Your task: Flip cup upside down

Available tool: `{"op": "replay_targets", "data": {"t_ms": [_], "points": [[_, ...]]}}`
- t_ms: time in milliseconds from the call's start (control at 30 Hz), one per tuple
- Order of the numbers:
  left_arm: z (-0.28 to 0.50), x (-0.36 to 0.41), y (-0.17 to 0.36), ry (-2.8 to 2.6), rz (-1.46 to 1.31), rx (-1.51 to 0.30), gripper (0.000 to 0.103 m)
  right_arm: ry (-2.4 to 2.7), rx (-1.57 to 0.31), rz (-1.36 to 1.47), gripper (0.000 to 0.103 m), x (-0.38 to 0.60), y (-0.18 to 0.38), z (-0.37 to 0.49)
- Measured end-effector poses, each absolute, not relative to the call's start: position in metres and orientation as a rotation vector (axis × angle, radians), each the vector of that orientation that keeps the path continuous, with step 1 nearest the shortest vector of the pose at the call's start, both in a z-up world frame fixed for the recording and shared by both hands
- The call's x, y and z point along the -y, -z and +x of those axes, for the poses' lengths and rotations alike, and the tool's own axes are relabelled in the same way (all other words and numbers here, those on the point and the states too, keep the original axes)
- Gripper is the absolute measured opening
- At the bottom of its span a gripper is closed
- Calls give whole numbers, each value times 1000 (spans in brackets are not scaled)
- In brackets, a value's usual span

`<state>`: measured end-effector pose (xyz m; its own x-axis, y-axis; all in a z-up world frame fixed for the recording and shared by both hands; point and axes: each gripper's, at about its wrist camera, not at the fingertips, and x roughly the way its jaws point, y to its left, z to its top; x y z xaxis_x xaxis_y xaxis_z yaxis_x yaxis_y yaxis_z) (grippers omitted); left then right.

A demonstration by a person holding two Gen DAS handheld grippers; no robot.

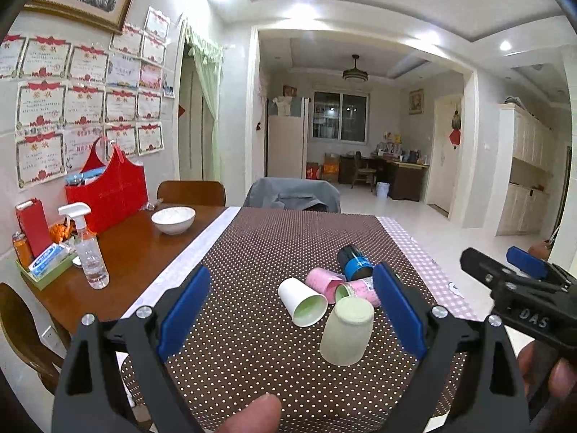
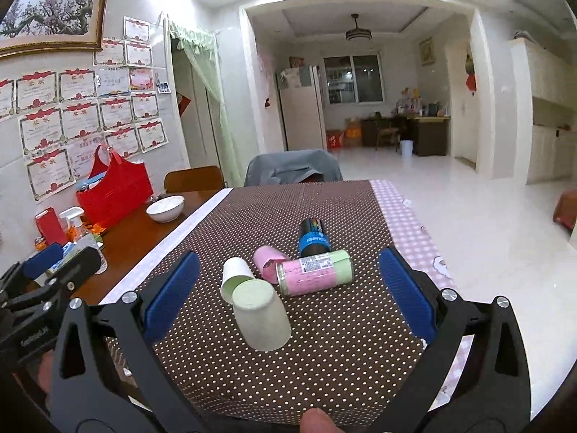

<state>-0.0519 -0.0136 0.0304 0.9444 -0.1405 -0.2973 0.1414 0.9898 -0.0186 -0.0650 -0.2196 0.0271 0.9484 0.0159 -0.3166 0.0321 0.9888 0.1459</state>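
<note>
Hovering w/ fingers spread and nothing held, left gripper (image 1: 292,317) & right gripper (image 2: 288,296) are kept back since pale green cup (image 2: 261,319) is seen already mouth-down, near centre of dotted cloth (image 2: 324,361).

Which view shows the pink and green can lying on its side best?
The right wrist view: the pink and green can lies broadside, label visible, unobstructed. In the left wrist view the can is mostly hidden behind the left tool's blue pad and neighbouring cups.
</note>
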Motion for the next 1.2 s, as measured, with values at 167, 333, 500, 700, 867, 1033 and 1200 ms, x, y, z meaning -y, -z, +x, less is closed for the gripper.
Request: {"op": "replay_targets", "data": {"t_ms": [167, 333, 500, 700, 867, 1033, 1200], "points": [[-59, 15, -35, 136, 9, -281, 90, 4, -316, 143, 97, 217, -28, -67], [-60, 14, -36, 130, 2, -278, 90, 5, -310, 152, 97, 219, -28, -68], [-62, 13, -36, 125, 2, -271, 90, 6, -306, 160, 97, 221, -29, -70], [-60, 14, -34, 131, -5, -279, 90, 0, -310, 154, 97, 219, -27, -70], [-62, 14, -34, 128, -2, -274, 90, -1, -311, 158, 97, 217, -27, -69], [-60, 14, -35, 127, -7, -278, 90, -3, -315, 158, 97, 217, -26, -69], [-59, 13, -35, 130, -8, -282, 90, -4, -320, 157, 97, 216, -25, -68]]}}
